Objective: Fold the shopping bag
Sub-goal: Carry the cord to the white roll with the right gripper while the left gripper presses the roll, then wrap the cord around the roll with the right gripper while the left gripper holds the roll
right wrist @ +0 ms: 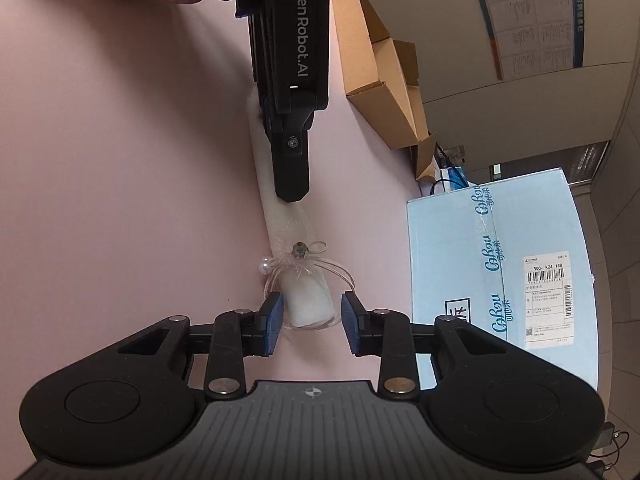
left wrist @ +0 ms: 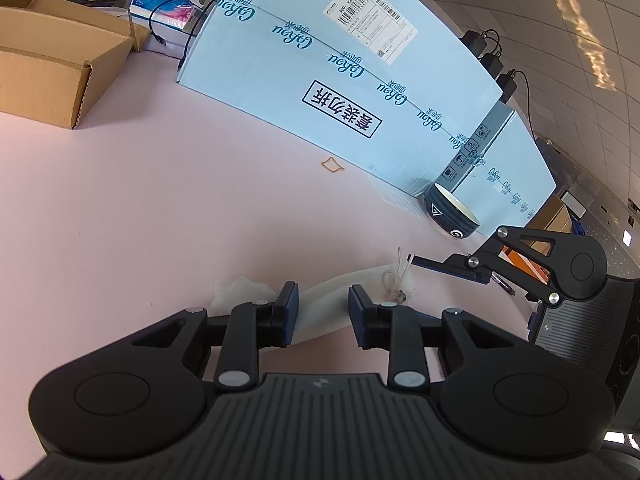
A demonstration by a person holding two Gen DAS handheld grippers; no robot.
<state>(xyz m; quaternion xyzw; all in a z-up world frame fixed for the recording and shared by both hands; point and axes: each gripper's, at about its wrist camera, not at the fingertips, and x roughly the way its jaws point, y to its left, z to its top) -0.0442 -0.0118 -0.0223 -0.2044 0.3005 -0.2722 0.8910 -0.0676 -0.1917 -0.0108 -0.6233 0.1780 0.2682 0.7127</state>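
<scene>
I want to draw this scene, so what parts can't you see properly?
- Left wrist view: the middle of the white rolled-up fabric bag is behind the left tongs.
- Right wrist view: the bag's far end sits under the black tool body above it.
- Left wrist view: the dark blue patterned bowl shows no contents from this angle.
- Both views: the small print on the white shipping label is too small to read.

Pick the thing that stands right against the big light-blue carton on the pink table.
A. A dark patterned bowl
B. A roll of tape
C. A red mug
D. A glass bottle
A: the left wrist view shows a dark bowl with white markings at the foot of the light-blue carton, near its corner.
</scene>
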